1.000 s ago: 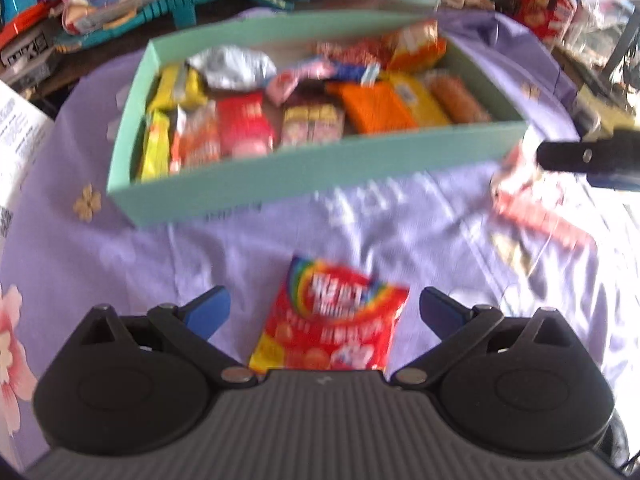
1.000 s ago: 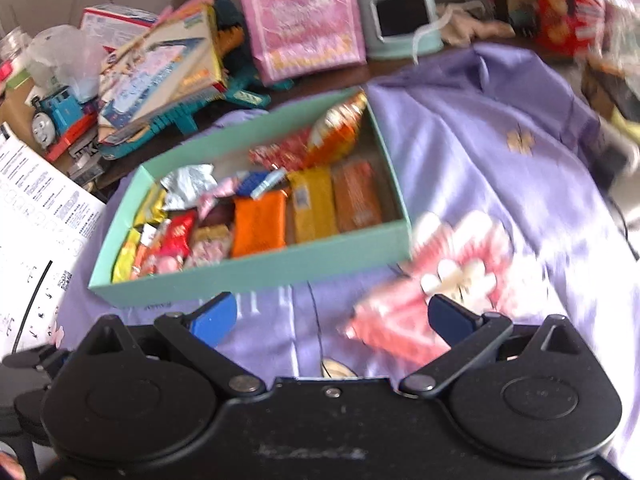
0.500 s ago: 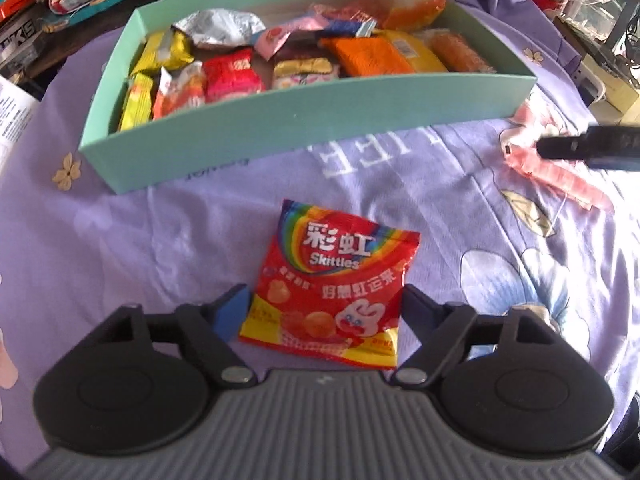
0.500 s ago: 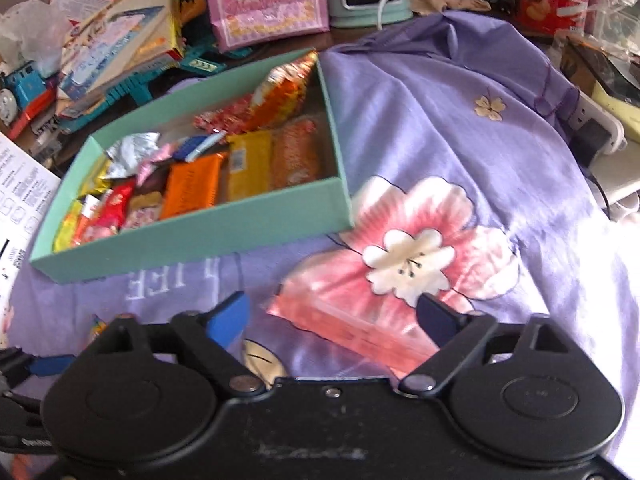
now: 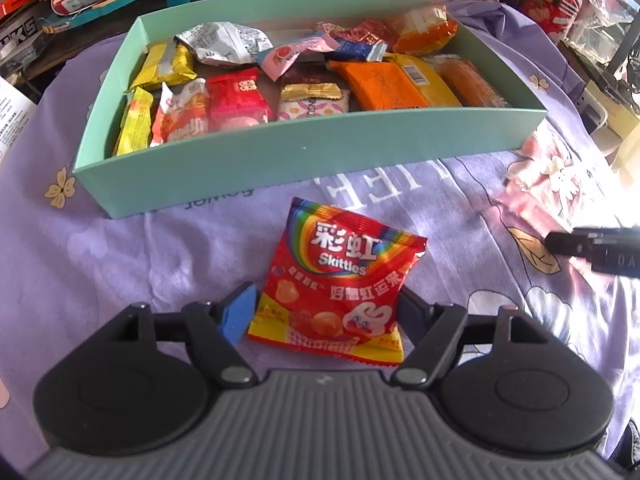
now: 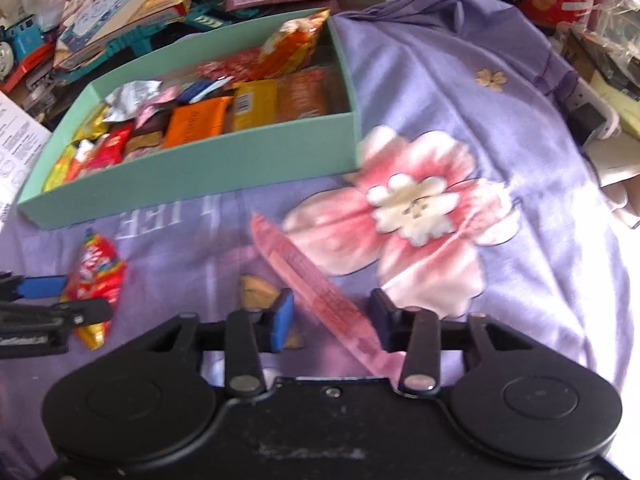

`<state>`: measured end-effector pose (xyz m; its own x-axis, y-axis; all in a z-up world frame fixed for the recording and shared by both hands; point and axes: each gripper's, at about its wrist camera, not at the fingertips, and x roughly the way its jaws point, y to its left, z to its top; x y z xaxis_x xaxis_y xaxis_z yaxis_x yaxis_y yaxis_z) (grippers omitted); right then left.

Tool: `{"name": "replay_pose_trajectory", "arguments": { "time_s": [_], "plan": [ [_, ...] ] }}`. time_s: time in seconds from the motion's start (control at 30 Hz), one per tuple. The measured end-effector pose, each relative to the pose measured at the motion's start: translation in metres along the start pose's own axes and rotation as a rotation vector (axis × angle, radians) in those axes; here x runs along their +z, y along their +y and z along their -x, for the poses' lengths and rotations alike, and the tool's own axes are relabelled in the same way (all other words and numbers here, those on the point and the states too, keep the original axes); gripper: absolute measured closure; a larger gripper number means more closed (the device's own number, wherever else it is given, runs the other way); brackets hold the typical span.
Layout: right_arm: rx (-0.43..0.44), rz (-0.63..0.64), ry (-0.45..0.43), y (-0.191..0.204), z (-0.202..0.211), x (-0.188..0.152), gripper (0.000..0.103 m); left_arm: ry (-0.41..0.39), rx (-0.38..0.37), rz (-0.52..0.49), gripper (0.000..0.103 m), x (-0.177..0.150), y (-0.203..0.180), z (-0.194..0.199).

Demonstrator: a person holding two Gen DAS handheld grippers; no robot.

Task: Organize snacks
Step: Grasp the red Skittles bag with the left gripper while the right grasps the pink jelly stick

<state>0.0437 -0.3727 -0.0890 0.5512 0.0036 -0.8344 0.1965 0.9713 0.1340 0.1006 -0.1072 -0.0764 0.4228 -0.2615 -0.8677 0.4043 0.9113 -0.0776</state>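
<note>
A shallow mint-green cardboard box (image 5: 304, 160) sits on a lilac flowered cloth (image 5: 120, 248) and is already crowded with wrapped snacks, among them an orange bar wrapper (image 5: 380, 84) and a crinkled silver packet (image 5: 224, 42). In front of the box, on the cloth, lies a red Skittles bag with a rainbow print (image 5: 340, 288).

The left gripper (image 5: 324, 314) is lowered over the near end of that bag. Its jaws are closing, with the bag between them: the blue pad sits just beside the bag's left edge and the dark finger on the other side is against, or partly behind, its right edge. I cannot tell if they are squeezing it yet.

Off to the right, a long, slim pink translucent packet (image 6: 316, 284) lies slantwise on the cloth, beside a big pink printed flower (image 6: 416, 208). The right gripper (image 6: 332, 320) straddles the packet's near end, its jaws closing too. A clear gap shows between the left blue pad and the packet; the right pad is very near or touching it.

Toys, books and boxes clutter the far side behind the box.
</note>
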Motion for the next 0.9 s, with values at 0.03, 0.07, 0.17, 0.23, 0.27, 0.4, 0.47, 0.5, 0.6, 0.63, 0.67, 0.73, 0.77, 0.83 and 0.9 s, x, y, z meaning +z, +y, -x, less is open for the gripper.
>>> {"name": "replay_pose_trajectory", "arguments": {
  "time_s": [0.03,0.07,0.17,0.23,0.27,0.4,0.47,0.5,0.6,0.63,0.67,0.73,0.77,0.83,0.9],
  "plan": [
    [0.01,-0.003,0.008,0.005,0.0,0.0,0.072,-0.003,-0.002,0.002,0.029,0.0,0.001,0.0],
    [0.027,-0.006,0.021,0.011,-0.001,-0.001,0.073,-0.005,-0.005,0.002,0.029,-0.001,0.002,0.001],
    [0.059,-0.013,0.037,0.026,-0.002,-0.003,0.073,-0.01,-0.008,0.006,0.028,-0.001,0.006,0.001],
    [0.068,-0.013,0.048,0.035,-0.005,-0.003,0.073,-0.011,-0.012,0.012,0.028,0.0,0.01,0.001],
    [0.056,0.006,0.045,0.038,-0.005,-0.001,0.073,-0.011,-0.014,0.015,0.027,0.001,0.012,0.001],
    [0.042,0.042,0.039,0.04,-0.008,0.004,0.074,-0.011,0.001,0.022,0.02,0.002,0.018,-0.001],
    [0.029,0.064,0.022,0.042,-0.01,0.006,0.075,-0.011,0.007,0.02,0.018,0.003,0.019,-0.003],
    [0.023,0.079,0.011,0.043,-0.01,0.005,0.075,-0.012,0.008,0.018,0.018,0.003,0.019,-0.003],
    [0.009,0.107,-0.009,0.045,-0.011,0.003,0.075,-0.034,0.032,-0.015,0.034,0.004,0.014,-0.003],
    [0.005,0.116,-0.013,0.047,-0.012,0.003,0.075,-0.033,0.033,-0.024,0.034,0.005,0.013,-0.003],
    [0.002,0.131,-0.018,0.048,-0.013,0.002,0.075,-0.034,0.031,-0.025,0.036,0.005,0.013,-0.003],
    [0.004,0.153,-0.026,0.048,-0.012,0.001,0.071,-0.036,0.03,-0.027,0.036,0.006,0.013,-0.003],
    [0.013,0.155,-0.026,0.047,-0.012,0.001,0.068,-0.037,0.03,-0.029,0.036,0.005,0.013,-0.003],
    [0.054,0.162,-0.014,0.048,-0.013,0.002,0.037,-0.038,0.031,-0.036,0.035,0.005,0.012,-0.004],
    [0.099,0.207,0.008,0.055,-0.018,0.003,0.024,-0.036,0.034,-0.036,0.033,0.005,0.012,-0.005]
  ]
}}
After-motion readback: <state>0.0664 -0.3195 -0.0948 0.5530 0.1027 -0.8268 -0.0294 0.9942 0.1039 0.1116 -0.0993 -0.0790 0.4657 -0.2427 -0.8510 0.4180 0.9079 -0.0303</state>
